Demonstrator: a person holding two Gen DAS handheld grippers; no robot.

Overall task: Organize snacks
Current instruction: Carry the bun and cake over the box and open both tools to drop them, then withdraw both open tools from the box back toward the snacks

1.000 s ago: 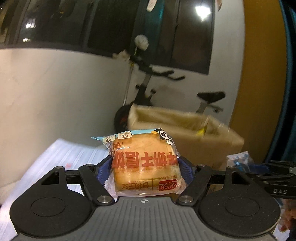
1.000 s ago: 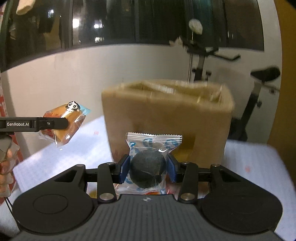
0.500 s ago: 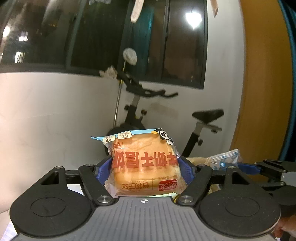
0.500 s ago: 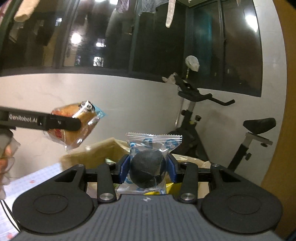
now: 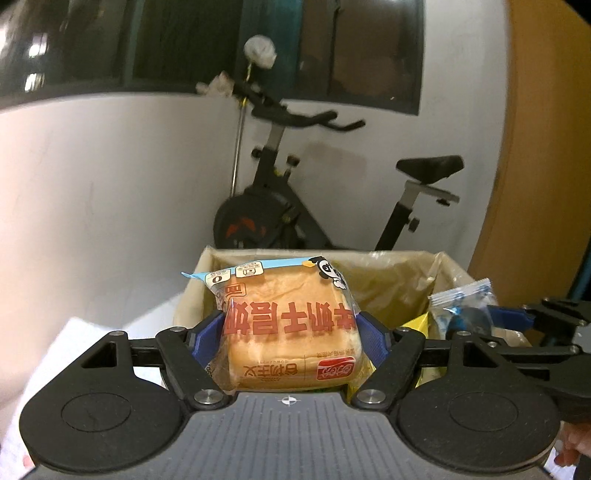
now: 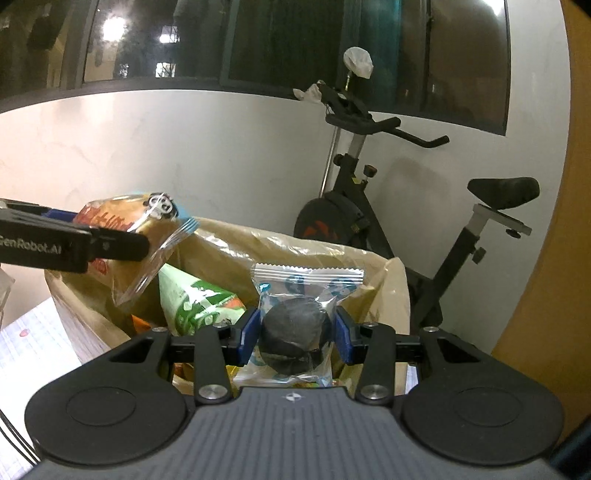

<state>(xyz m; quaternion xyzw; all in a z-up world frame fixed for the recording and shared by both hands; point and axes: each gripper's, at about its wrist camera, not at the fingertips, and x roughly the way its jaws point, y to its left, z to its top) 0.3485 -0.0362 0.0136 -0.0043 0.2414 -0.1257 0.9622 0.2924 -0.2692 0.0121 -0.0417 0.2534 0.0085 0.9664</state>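
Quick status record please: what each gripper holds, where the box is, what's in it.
left gripper: shut on bread packet, above the box opening
right gripper: shut on dark round snack in a clear wrapper, above the box
box: open cardboard box, plastic-lined
contents: green snack bag; others unclear
behind: exercise bike

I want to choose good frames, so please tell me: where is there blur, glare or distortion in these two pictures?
Left wrist view: bread packet sharp, window top left smeared, wall line bowed by the fisheye. Right wrist view: round dark snack sharp, lamp glare in the window, and the edges curve.
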